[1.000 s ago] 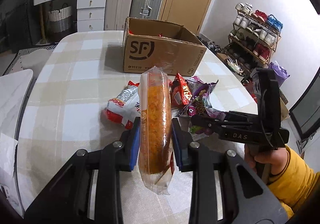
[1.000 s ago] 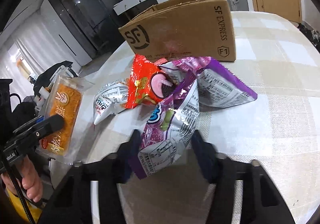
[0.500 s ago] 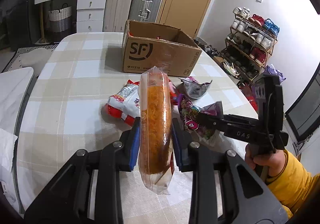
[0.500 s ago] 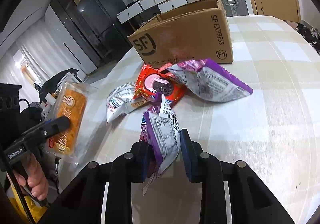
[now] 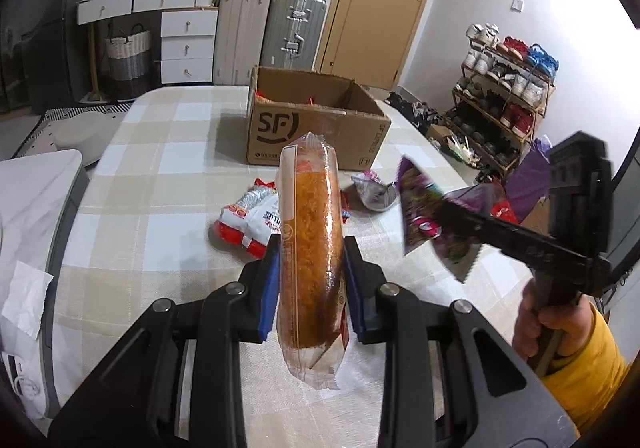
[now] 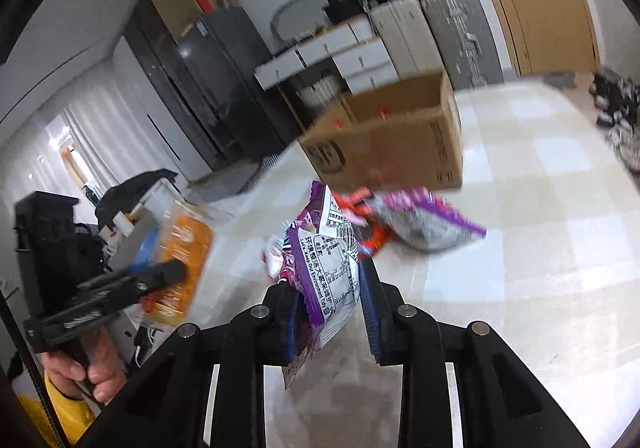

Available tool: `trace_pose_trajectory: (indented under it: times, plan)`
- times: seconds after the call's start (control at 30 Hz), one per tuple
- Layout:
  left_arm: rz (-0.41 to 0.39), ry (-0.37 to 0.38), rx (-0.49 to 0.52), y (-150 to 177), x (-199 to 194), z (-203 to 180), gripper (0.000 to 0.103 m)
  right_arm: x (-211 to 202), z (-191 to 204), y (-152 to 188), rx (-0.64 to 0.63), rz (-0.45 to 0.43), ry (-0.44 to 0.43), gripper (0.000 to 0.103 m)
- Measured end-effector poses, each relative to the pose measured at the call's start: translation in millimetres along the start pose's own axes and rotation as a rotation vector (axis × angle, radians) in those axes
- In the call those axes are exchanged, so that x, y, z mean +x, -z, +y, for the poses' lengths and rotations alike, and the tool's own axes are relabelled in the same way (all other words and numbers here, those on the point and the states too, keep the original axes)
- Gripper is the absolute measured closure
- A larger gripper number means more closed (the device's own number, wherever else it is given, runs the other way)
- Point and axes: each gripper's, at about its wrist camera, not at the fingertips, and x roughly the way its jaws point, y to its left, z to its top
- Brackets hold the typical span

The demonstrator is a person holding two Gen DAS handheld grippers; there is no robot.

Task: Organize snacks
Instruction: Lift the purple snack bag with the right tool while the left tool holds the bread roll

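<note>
My left gripper (image 5: 311, 248) is shut on an orange snack pack in clear wrap (image 5: 310, 248), held upright above the table. My right gripper (image 6: 329, 280) is shut on a purple snack bag (image 6: 326, 280) and holds it lifted above the table; it also shows in the left wrist view (image 5: 424, 216). An open SF cardboard box (image 5: 316, 136) stands farther back on the checked tablecloth. A red-and-white pack (image 5: 250, 220) and a purple-and-silver bag (image 6: 424, 224) lie in front of the box.
A red pack (image 6: 370, 236) lies in the pile by the box. Suitcases and white drawers (image 5: 188, 44) stand behind the table. A shoe rack (image 5: 504, 88) is at the right. A white chair (image 5: 32, 208) is at the table's left edge.
My right gripper closed on the purple bag and lifted it off the pile, up and to the right. My left gripper keeps the orange pack and has risen a little.
</note>
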Motion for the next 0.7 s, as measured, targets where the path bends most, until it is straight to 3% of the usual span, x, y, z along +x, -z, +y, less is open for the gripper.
trace_pose_trajectory:
  times: [0.3, 0.7]
  plan:
    - [-0.081, 0.041, 0.021, -3, -43, -23, 0.077, -51, 36, -19, -0.069, -0.102, -0.024, 0.077]
    - [-0.150, 0.078, -0.015, -3, -95, -29, 0.077, -82, 62, -23, -0.118, -0.154, -0.016, 0.077]
